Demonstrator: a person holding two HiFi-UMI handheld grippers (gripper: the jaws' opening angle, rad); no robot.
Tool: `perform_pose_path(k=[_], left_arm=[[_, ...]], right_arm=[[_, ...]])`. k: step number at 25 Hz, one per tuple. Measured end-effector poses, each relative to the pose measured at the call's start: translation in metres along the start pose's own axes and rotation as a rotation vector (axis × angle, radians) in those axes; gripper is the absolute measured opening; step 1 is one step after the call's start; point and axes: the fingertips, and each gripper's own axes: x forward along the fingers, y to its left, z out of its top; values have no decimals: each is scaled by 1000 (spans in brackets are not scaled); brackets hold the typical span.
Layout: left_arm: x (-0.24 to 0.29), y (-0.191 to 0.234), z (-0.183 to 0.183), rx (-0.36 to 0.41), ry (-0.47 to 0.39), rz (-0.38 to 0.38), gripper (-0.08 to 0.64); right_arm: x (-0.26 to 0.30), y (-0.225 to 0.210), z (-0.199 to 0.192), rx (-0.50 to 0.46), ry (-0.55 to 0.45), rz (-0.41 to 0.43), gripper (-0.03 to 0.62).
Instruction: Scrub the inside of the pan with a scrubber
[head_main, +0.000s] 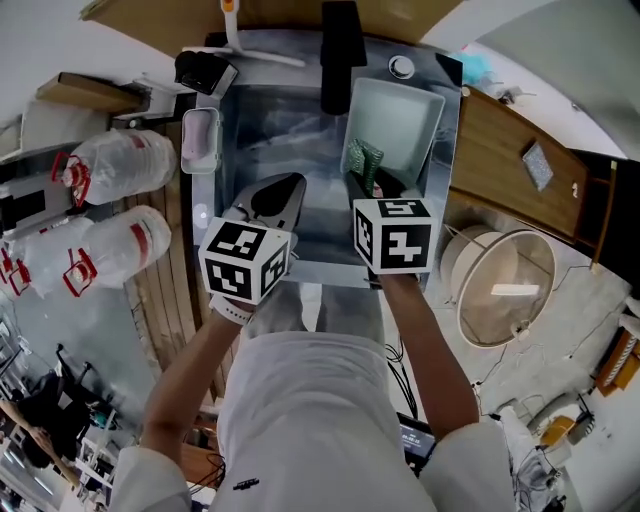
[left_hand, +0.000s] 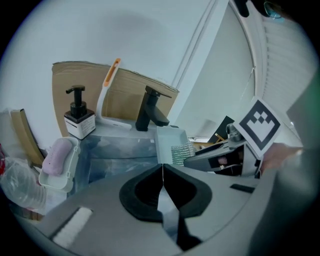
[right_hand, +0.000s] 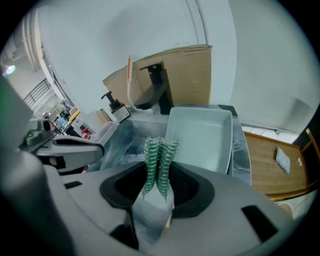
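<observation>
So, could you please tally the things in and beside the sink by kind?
Green mesh scrubber: 1
Pale rectangular pan: 1
Black faucet: 1
Black-topped pump bottle: 1
Orange-handled brush: 1
Pink rounded block: 1
Large clear plastic bottles: 2
Total: 8

Cool, even light; fisheye corners go black, and the left gripper (left_hand: 162, 170) seems soft-focused.

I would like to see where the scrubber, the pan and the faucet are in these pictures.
scrubber (right_hand: 159, 162): right gripper view, middle of its green mesh.
pan (head_main: 400, 122): head view, its bare pale floor.
faucet (left_hand: 145, 110): left gripper view, its black upright body.
</observation>
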Motion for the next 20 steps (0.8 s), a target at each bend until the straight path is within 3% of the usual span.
perform_pose_path(k=[10,16,20], left_arm=[[-48,-23,30,9,-54,-8,6],[-76,-48,47,31,-98,-35,6],[-98,-64,60,38,-132,-55,6]], right_arm=[[-80,-1,23,-87,-144,-52,146],[-130,-12,20,-85,-210,-105,146],[-160,-13,18,-39,-261,-93,149]])
